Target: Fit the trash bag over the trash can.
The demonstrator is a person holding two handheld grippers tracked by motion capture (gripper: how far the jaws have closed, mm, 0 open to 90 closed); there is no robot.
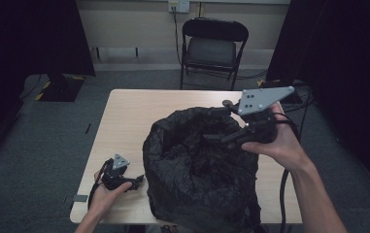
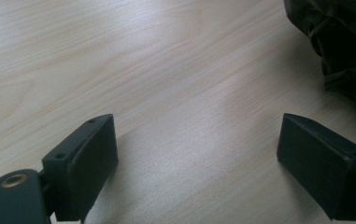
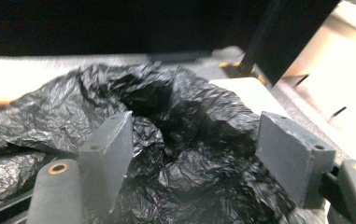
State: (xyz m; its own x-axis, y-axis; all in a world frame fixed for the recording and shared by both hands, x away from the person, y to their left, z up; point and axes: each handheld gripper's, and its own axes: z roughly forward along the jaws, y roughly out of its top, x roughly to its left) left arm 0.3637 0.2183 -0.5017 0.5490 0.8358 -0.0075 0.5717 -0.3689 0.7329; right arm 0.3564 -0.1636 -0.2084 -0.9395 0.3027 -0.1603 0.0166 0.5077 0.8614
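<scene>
A black plastic bag [image 1: 199, 165] is seen standing on the near half of the light wooden table [image 1: 124, 116], reaching down to the near edge. It is crumpled and bulging, taller than it is wide, so its long axis runs roughly upright, and its open mouth is turned upward and slightly toward the far side of the table. The rim is folded and uneven.

The right gripper [image 1: 216, 137] is held above the mouth of the bag at its far right rim, pointed toward the left across the opening. In the right gripper view its jaws are seen spread apart over the wrinkled black film [image 3: 189, 154], with nothing pinched between them; whether a pad brushes the plastic cannot be told.

The left gripper [image 1: 138, 181] is rested low on the table near its front left corner, just beside the bag's lower left flank. Its jaws are seen standing wide apart over bare wood [image 2: 180, 93], with the edge of the bag [image 2: 344, 42] lying ahead at the right.
</scene>
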